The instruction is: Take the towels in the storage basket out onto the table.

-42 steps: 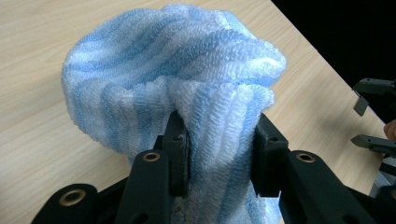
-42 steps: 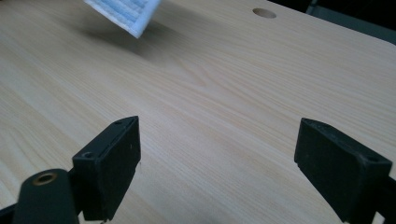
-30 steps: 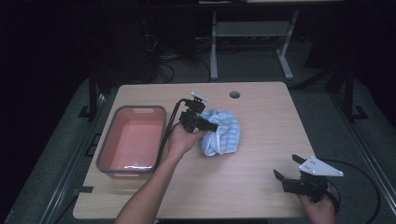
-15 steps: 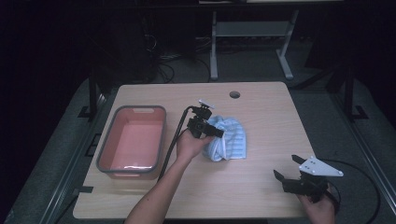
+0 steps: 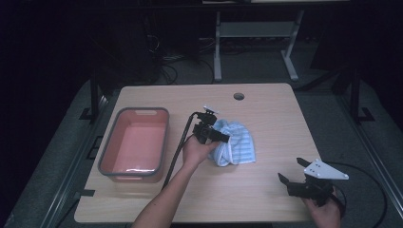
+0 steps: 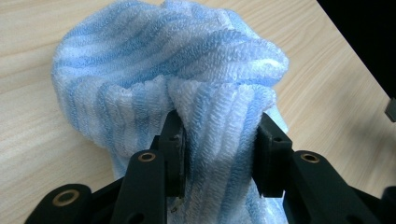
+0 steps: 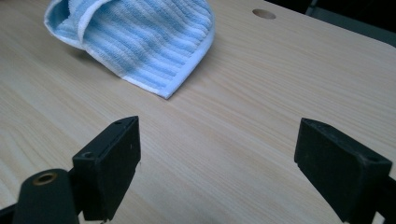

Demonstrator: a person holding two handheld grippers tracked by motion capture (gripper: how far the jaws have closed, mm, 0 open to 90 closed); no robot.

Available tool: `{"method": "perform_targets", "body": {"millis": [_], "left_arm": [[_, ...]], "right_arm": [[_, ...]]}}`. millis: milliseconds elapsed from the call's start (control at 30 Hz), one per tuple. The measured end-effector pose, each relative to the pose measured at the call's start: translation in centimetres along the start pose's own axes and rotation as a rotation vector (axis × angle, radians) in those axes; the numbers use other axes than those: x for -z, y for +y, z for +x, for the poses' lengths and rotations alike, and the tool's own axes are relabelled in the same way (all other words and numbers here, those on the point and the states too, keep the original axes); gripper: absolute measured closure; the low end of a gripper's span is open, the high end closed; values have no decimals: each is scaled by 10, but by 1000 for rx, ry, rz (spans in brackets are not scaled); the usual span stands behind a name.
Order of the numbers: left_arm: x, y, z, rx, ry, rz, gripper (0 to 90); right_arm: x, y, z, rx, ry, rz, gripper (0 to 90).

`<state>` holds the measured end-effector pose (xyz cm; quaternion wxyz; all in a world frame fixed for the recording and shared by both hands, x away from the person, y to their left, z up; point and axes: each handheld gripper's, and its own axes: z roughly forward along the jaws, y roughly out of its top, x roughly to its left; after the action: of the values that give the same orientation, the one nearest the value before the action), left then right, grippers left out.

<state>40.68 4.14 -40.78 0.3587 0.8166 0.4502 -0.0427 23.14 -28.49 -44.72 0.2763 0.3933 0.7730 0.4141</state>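
Right now my left gripper (image 5: 219, 137) pinches a fold of the blue-and-white striped terry towel (image 5: 235, 142) near the middle of the pale wooden table (image 5: 266, 118).

Seen along the left gripper's jaws, a thick ridge of the towel (image 6: 187, 84) is squeezed between the two black pads, and the rest of the cloth bunches up in a rounded heap beyond them. From above, the towel lies crumpled just right of my left hand (image 5: 197, 149), with its lower corner on the tabletop. My right gripper (image 5: 291, 183) sits near the table's near right corner, well apart from the towel, its jaws spread wide with nothing between them but bare wood (image 7: 233, 140); the towel (image 7: 144, 42) lies farther off in that view. A pink rectangular plastic tub with a grey rim (image 5: 114, 142) stands on the left side of the table, near the left hand.
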Motion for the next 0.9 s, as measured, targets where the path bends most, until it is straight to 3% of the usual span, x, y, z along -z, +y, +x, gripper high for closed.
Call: {"method": "perform_targets", "body": {"millis": [533,900], "left_arm": [[2,-2,2,20,-33,-20,472],[18,-1,-3,3,-53,-51,364]], "right_arm": [[-3,0,1,7,6,12,141],[-1,0,2,8,2,9,140]]}}
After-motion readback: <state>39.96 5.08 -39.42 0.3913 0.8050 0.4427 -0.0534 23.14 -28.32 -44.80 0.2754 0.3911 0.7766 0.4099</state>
